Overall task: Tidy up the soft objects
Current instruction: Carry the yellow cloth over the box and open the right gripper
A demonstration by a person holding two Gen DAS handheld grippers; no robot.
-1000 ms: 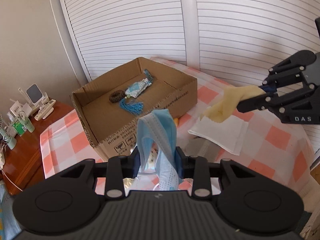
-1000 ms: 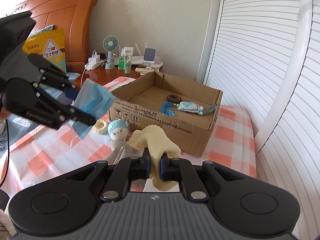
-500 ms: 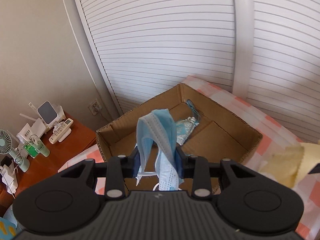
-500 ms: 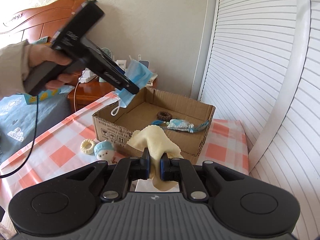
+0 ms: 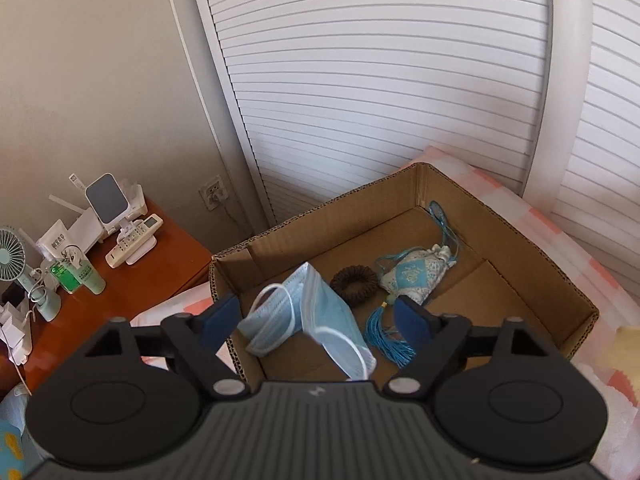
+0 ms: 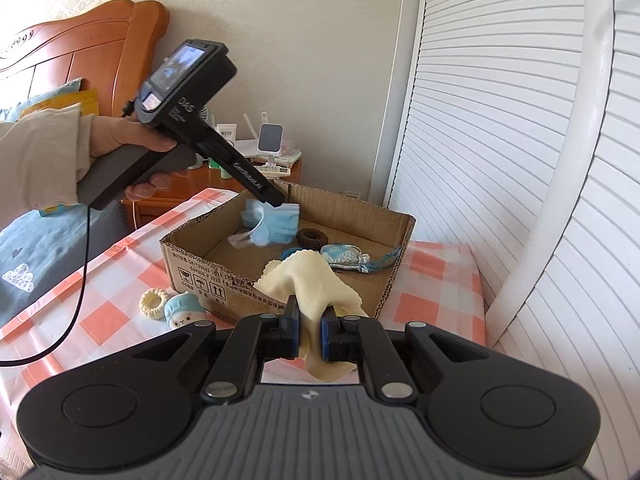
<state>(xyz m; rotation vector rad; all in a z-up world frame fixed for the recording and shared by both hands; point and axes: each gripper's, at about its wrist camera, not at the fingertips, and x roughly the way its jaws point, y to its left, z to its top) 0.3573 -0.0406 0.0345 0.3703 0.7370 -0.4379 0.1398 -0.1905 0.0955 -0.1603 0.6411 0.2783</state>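
My left gripper hangs over the near left corner of the cardboard box, its jaws opening. The blue face mask is loose below them, dropping into the box, and the pads do not touch it. A brown hair tie and a blue patterned sachet with a tassel lie on the box floor. My right gripper is shut on a pale yellow cloth in front of the box. In the right wrist view the left gripper points down at the mask.
A cream hair tie and a small plush toy with a blue cap lie on the checked tablecloth before the box. A wooden nightstand with a fan, bottles and remotes stands to the left. White louvred doors rise behind.
My left gripper travelled over the box with the mask, then its jaws came apart and the mask fell free. The right gripper kept its hold on the yellow cloth and shifted slightly.
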